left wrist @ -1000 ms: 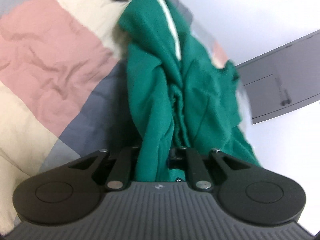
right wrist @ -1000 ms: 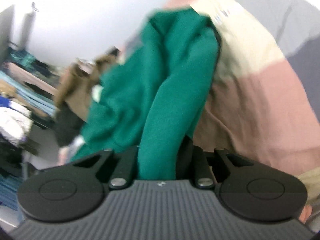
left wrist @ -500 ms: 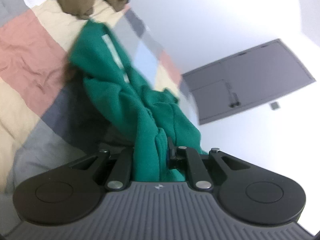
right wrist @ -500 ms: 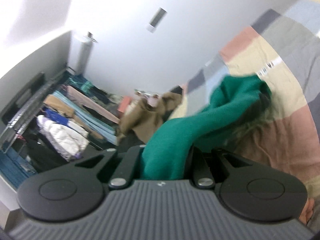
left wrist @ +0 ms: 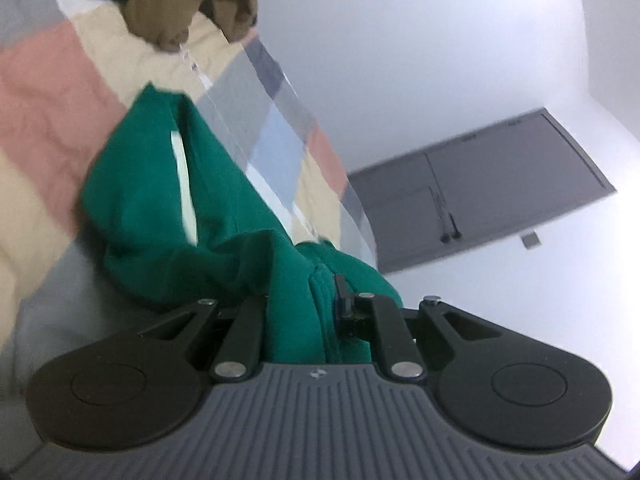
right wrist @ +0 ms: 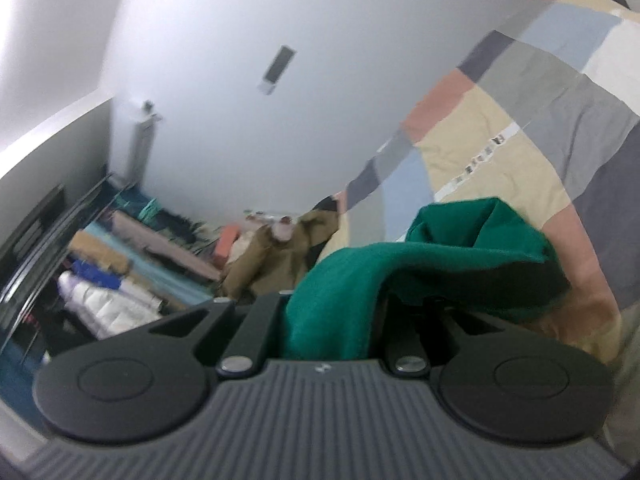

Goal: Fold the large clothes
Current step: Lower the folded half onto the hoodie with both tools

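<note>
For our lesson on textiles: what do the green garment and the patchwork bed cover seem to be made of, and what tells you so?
Green garment: probably a thick knit such as fleece or sweatshirt jersey; matte, soft rounded folds, one pale stripe. Patchwork bed cover: probably thin woven cotton; matte, fine sharp creases, flat colour blocks. Blur leaves both weaves uncertain.

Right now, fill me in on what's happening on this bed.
A person is working with two hand-held claws, and both are clamped on one green garment. The left claw grips a bunched fold of it, with the rest trailing down toward the patchwork bedspread. The right claw pinches another part, which droops ahead of it over the bed. A brown garment lies crumpled farther back on the bed. No fold is made yet; the green piece hangs rumpled between the claws.
</note>
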`<state>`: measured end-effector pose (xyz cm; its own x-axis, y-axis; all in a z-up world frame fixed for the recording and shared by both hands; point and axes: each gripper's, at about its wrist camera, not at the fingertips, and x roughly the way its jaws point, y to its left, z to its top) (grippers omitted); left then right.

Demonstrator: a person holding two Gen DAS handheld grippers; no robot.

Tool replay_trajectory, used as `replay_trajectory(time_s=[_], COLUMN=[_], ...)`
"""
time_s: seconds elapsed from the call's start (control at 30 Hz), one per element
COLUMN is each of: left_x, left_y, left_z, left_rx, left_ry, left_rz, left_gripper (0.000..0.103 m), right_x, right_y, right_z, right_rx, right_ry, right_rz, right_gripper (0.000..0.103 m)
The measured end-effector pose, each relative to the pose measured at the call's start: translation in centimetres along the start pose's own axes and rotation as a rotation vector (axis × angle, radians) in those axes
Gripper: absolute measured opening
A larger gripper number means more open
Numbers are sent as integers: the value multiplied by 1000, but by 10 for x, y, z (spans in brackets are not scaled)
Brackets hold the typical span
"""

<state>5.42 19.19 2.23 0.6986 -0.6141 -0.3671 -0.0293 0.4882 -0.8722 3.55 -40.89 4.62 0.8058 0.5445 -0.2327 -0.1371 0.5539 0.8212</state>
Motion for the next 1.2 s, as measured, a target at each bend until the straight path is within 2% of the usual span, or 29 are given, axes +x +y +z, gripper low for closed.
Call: replay_trajectory(time_s=[0.17, 0.3, 0.43, 0.57, 0.67, 0.77, 0.87, 1.03, 1.2], left_x=[56, 102, 149, 188, 209, 223, 239, 250, 244], left_y=[2, 12, 39, 61, 74, 93, 103, 101, 97], left_z=[51, 82, 108, 127, 138, 142, 145, 144, 137], left_rx=[-19, -21, -58, -25, 0, -47, -27, 13, 33], left_ry=[-76, -113, -107, -98, -84, -73, -46, -43, -58], left_rz=[39, 86, 134, 143, 152, 146, 172, 214, 222], left_gripper=[17, 18, 19, 20, 22, 22, 22, 22, 22], right_x=[64, 116, 157, 190, 211, 227, 241, 248, 245], right_y=[-17, -45, -86, -120, -138, -151, -164, -181, -179], right_z=[36, 57, 65, 64, 68, 69, 68, 71, 70], right_rx=[46, 69, 104, 82, 103, 107, 95, 132, 138], right_ry=[-52, -86, -66, -30, -12, 2, 23, 51, 48], right_rz=[-85, -165, -217, -263, -279, -295, -313, -296, -288], right_gripper=[13, 13, 13, 14, 14, 14, 14, 14, 15])
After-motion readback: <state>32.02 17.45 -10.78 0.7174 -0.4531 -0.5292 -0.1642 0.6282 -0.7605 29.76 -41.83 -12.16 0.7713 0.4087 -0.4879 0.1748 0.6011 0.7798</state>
